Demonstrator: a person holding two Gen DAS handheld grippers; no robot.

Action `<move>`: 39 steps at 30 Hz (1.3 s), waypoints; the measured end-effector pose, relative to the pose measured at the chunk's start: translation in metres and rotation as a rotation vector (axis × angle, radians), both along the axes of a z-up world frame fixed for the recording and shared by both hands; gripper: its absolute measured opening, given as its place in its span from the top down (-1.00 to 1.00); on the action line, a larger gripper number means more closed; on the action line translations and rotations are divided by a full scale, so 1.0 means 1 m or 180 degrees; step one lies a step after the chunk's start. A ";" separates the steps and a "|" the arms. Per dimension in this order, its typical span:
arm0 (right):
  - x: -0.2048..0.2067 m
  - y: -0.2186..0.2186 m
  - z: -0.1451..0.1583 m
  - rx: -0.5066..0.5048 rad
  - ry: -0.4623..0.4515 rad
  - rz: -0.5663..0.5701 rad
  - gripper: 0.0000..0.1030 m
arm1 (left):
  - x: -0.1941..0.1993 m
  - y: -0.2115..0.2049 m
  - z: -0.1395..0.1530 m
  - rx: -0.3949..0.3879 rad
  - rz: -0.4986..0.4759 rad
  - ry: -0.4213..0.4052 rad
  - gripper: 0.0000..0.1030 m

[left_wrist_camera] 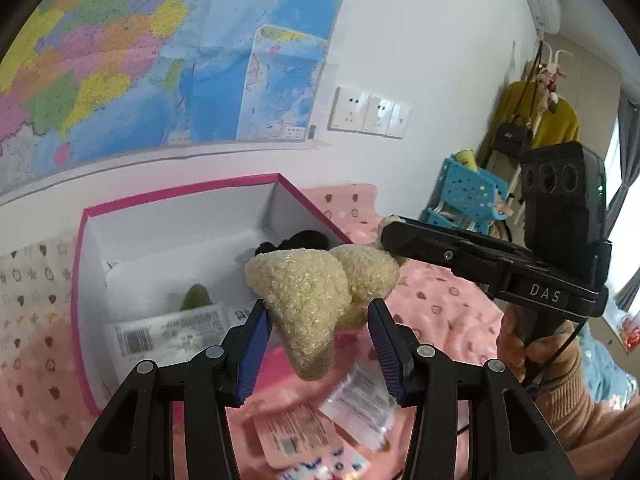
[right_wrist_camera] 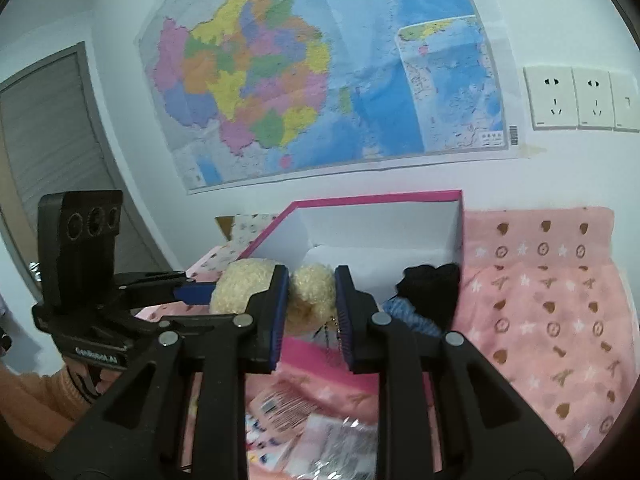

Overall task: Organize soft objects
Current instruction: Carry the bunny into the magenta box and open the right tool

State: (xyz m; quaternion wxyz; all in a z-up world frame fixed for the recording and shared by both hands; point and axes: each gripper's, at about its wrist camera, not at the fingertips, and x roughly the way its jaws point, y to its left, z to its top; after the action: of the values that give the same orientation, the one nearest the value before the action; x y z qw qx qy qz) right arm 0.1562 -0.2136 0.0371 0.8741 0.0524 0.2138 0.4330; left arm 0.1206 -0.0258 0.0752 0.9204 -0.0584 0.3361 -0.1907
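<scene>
Right claw grips one lobe of the cream plush toy; left claw stands wide around its lower lobe, pads apart from it. Toy hangs just before the pink-rimmed box, above the bed's pink blanket.

The left gripper stands with its blue-padded fingers spread apart, a cream plush toy hanging between them, its lower lobe touching neither pad clearly. The right gripper reaches in from the right and pinches the toy's far end. Behind sits a pink-rimmed white box holding a green soft item and a black one. Labelled packets lie on the pink blanket below.
</scene>
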 end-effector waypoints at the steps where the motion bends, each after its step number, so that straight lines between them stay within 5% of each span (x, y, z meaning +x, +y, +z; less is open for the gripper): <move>1: 0.005 0.001 -0.001 -0.0024 0.0006 -0.0031 0.50 | 0.007 -0.001 -0.003 0.0017 0.0011 0.0029 0.04; 16: 0.059 0.004 -0.043 -0.0265 0.0472 -0.0367 0.39 | 0.060 0.000 -0.050 0.0306 0.0361 0.0398 0.00; 33: 0.027 -0.011 -0.047 -0.0225 0.0492 -0.0258 0.32 | 0.028 0.014 -0.047 0.0082 0.0396 0.0298 -0.01; 39: 0.006 -0.017 -0.048 -0.0166 0.0520 -0.0129 0.15 | 0.007 0.016 -0.042 0.0028 0.0328 0.0205 -0.05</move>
State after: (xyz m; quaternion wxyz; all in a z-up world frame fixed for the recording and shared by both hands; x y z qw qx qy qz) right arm 0.1618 -0.2305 -0.0105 0.8633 0.0690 0.2946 0.4039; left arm 0.1273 -0.0096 0.0332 0.9180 -0.0776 0.3630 -0.1396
